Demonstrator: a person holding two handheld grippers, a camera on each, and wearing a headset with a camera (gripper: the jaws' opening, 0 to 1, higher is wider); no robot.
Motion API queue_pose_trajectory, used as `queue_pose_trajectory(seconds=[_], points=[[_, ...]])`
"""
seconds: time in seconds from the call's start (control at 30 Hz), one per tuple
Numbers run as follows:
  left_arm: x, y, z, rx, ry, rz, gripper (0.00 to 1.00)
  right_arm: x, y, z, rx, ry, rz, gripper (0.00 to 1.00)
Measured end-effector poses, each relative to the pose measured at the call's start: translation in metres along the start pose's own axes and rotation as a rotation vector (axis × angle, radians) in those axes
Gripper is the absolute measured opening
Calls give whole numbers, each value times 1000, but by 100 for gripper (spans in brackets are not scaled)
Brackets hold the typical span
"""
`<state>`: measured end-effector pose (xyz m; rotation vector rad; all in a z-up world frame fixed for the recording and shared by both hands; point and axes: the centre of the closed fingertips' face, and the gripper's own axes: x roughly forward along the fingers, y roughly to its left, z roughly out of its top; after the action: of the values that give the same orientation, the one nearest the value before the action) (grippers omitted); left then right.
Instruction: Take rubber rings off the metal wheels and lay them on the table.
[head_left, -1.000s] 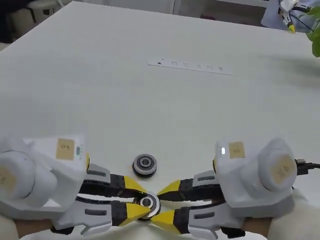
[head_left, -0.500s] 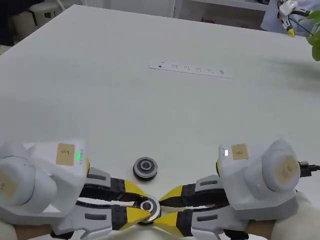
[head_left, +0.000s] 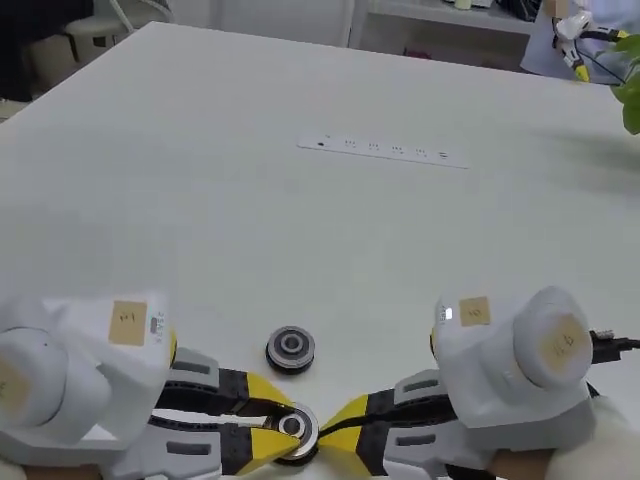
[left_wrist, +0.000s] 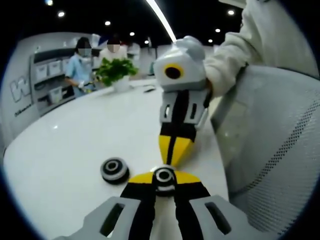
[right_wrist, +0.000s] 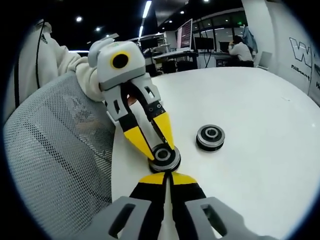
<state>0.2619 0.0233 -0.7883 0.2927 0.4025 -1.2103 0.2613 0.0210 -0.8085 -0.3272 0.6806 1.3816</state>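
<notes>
left gripper (left_wrist: 164, 178) pinching small metal wheel with black rubber ring (right_wrist: 165, 157) | right gripper (right_wrist: 170, 177) pressed together at its rim | advice: steady wheel, roll ring off evenly

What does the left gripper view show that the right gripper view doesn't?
Left gripper view: a plant and two people by shelves past the table's far end, plus the right tongs, shut, tip at the held wheel. Right gripper view: monitors, a seated person, and the left tongs clamped on the held wheel. Both: the held wheel, the loose wheel beside it, the white table, a mesh chair and a sleeve.
</notes>
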Motion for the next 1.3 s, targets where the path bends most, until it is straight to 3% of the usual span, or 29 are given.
queue_pose_trajectory(seconds=[0.23, 0.37, 0.6, 0.8, 0.87, 1.07, 1.3], points=[[-1, -1, 0, 10, -4, 8, 15, 0, -2, 1, 27, -3, -13, 0], [-1, 0, 0, 14, -5, 9, 15, -3, -4, 1, 129, -12, -6, 0], [-1, -2, 0, 29, -4, 14, 15, -7, -7, 2, 232, -33, 5, 0], [-1, -1, -1, 31, -4, 16, 15, -11, -9, 8, 394, -93, 41, 0], [0, -1, -1, 33, -4, 15, 15, -10, -8, 7, 377, -88, 36, 0], [0, -2, 0, 43, -4, 10, 14, -9, -4, 11, 439, -102, 59, 0], [1, -2, -2, 49, -6, 5, 15, -8, 0, 12, 450, -101, 74, 0]])
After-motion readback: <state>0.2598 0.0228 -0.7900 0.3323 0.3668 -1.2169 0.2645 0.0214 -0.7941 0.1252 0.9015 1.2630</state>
